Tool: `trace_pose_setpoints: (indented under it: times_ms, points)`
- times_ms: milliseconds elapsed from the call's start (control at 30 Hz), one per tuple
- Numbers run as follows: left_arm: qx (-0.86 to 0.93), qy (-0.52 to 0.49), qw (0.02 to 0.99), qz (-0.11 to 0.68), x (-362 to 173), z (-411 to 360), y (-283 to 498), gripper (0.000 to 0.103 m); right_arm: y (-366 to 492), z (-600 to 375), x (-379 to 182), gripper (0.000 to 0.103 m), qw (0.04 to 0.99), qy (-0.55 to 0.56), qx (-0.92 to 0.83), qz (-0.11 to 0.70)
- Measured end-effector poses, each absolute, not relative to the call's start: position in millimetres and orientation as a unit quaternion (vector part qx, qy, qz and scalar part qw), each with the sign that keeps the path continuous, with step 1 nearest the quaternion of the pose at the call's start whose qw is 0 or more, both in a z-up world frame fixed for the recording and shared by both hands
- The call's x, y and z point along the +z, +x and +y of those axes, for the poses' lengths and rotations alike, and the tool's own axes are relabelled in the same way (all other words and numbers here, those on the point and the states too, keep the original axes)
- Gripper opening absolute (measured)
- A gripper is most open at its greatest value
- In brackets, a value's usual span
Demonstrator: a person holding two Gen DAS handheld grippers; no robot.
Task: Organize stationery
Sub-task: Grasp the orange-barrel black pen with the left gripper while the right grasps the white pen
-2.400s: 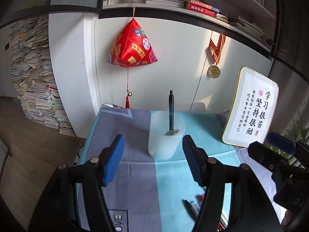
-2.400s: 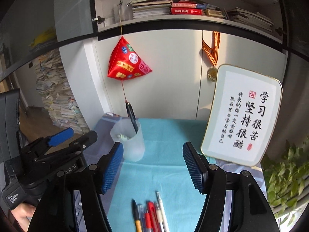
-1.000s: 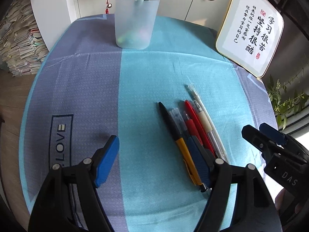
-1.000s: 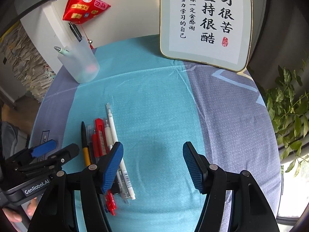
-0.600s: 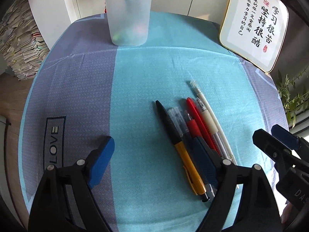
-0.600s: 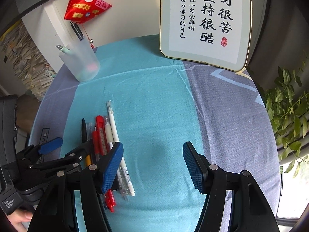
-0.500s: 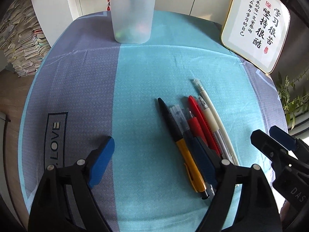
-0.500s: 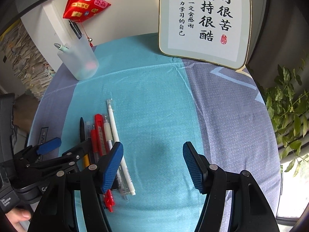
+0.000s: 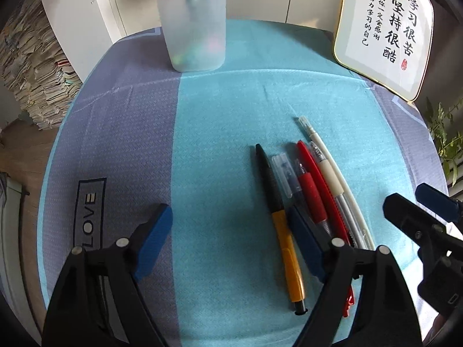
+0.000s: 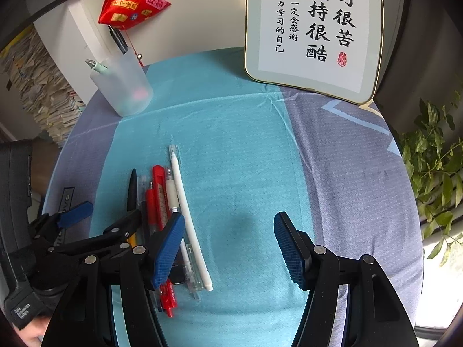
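Six or so pens lie side by side on the table, w/ the cup well apart at the far edge, two pens already in it. Left gripper is closing, nothing pinched yet; black-and-yellow pen sits between its fingers. Best to centre on that one only, since the clear pen touches it. Right gripper released, empty, over bare cloth. Framed sign stands far right, out of the way.
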State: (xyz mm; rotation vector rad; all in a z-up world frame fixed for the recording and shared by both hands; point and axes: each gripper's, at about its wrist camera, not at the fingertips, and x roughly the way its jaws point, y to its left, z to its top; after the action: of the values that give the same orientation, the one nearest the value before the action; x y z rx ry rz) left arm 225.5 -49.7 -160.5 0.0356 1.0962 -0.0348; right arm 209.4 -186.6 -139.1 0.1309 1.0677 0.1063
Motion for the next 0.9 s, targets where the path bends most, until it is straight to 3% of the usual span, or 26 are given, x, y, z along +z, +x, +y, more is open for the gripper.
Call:
trace_pose_setpoints:
  times_ms: [67, 267, 900]
  points:
    - [-0.027, 0.023, 0.857, 0.514, -156.6, -50.6, 220.9, 0.049, 210.9, -182.7, -142.2, 0.065, 0.855, 0.059, 0.054, 0.512]
    - [-0.052, 0.023, 0.860, 0.507, -153.6, -50.2, 213.8, 0.008, 219.3, -180.2, -158.9, 0.065, 0.848, 0.040, 0.038, 0.527]
    - [-0.077, 0.023, 0.860, 0.505, -147.6, -45.5, 205.0, 0.008, 212.6, -178.3, -158.8, 0.065, 0.847, 0.024, 0.061, 0.527]
